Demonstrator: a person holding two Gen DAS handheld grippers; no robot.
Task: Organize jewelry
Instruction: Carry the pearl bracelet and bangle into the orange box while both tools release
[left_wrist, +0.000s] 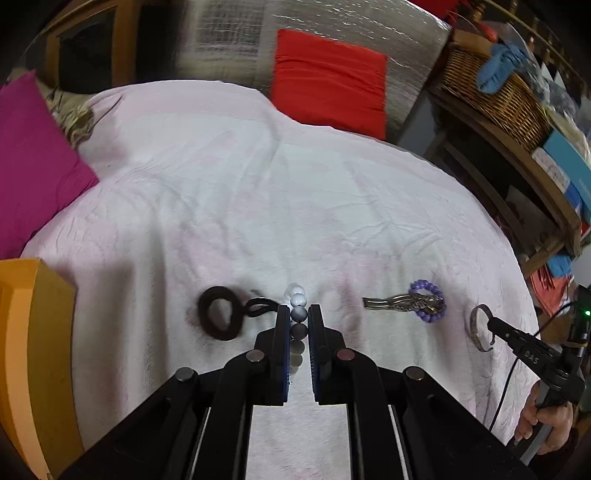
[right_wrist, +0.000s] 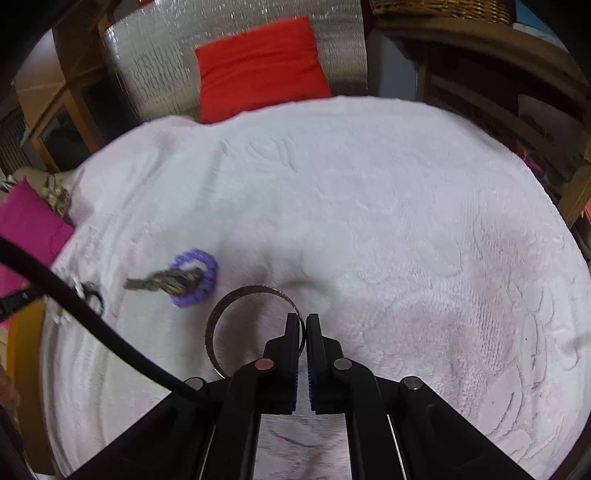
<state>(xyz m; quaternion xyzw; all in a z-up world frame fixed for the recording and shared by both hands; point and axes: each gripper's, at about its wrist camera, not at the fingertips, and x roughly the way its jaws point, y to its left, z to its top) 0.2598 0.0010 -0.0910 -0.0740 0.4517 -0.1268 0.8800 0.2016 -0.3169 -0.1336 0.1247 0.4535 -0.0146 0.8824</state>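
Gripping white beads (left_wrist: 297, 314) above the cloth (left_wrist: 258, 206), the left gripper (left_wrist: 298, 314) is clenching; the right gripper (right_wrist: 302, 321) is pinching a bangle (right_wrist: 236, 306) rim. Both should be lifting slowly, steering toward the orange box (left_wrist: 29, 332).

Both my fisheye feeds bow hard toward black corners, soft indoor light washes the white cloth (left_wrist: 258, 192) pale with faint shadows, and the right view smears around the red cushion (right_wrist: 258, 62).
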